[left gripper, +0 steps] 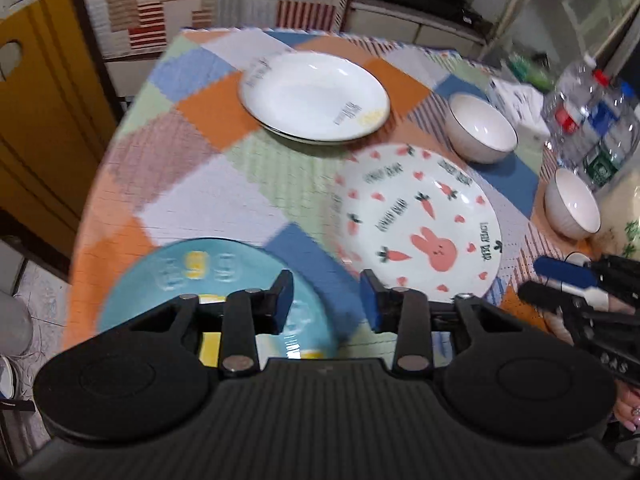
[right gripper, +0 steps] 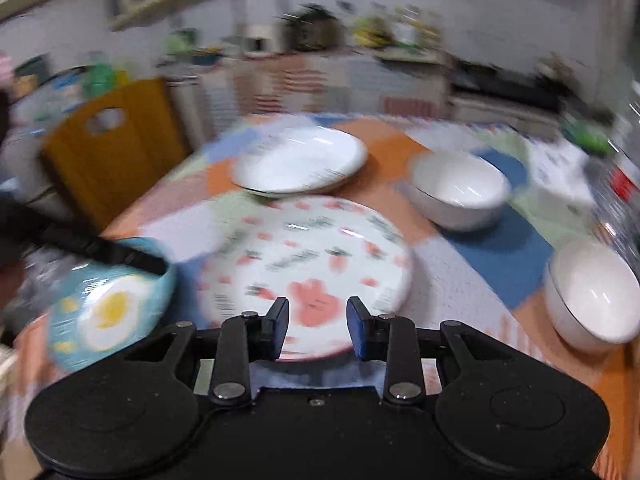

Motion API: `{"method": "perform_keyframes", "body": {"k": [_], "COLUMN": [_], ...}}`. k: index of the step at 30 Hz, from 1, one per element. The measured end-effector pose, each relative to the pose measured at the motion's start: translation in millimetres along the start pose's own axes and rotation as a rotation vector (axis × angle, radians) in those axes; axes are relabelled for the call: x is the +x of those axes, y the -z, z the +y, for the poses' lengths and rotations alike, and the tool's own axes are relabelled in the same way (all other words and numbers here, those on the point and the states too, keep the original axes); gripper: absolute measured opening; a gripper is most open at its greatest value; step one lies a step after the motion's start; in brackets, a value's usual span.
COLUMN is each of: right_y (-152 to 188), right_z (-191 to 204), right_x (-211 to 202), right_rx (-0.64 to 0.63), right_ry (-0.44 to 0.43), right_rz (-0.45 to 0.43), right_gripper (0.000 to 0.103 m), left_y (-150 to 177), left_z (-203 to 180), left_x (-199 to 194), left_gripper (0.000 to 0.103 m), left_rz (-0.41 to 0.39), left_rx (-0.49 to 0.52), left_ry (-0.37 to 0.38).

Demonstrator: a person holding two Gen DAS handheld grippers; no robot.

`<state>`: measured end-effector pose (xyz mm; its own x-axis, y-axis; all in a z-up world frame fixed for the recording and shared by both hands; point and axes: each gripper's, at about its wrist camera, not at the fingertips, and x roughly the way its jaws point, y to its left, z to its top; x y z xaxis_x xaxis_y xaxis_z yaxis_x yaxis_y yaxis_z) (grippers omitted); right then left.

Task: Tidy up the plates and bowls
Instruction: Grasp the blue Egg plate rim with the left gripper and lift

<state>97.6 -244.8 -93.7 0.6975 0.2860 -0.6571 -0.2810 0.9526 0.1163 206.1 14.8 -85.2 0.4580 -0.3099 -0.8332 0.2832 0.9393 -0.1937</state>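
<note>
A teal plate (left gripper: 216,300) with a fried-egg print lies at the near left of the patchwork-covered table (left gripper: 192,184). My left gripper (left gripper: 326,300) hovers over its right rim, open, with no pad touching it. Right of it lies a white plate with a pink bunny and carrots (left gripper: 416,220). My right gripper (right gripper: 318,328) stands open above the near rim of the bunny plate (right gripper: 308,256) without touching it. Further back are two stacked white plates (left gripper: 316,96). Two white bowls (left gripper: 480,128) (left gripper: 572,204) stand apart at the right. The right wrist view is blurred.
Clear water bottles (left gripper: 592,120) crowd the table's far right corner, with a white box (left gripper: 516,96) beside them. A yellow chair back (left gripper: 40,120) stands left of the table. A cloth-draped cabinet (left gripper: 180,8) and a counter lie behind. A hand (left gripper: 628,408) shows at the right edge.
</note>
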Motion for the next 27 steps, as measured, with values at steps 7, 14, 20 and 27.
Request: {"method": "perform_keyframes", "body": {"k": [7,14,20,27], "right_y": [-11,-14,8,25], "right_z": [40,76,91,104], "right_x": [-25,0,49,87], "right_rx": [-0.117,-0.188,-0.05,0.069], "right_ry": [-0.112,-0.164,-0.216,-0.261], "right_rz": [-0.111,-0.044,0.121,0.246], "right_gripper": [0.044,0.07,0.072,0.057], "left_y": [6,35,57,50], "left_z": [58,112,137,143], "left_x": [-42,-29,-14,7], "left_gripper": [0.047,0.048,0.046,0.036], "left_rz": [0.018,0.109,0.075,0.047], "left_rx": [0.078,0.007,0.005,0.069], "left_ry": [-0.066,-0.081,-0.062,-0.061]}}
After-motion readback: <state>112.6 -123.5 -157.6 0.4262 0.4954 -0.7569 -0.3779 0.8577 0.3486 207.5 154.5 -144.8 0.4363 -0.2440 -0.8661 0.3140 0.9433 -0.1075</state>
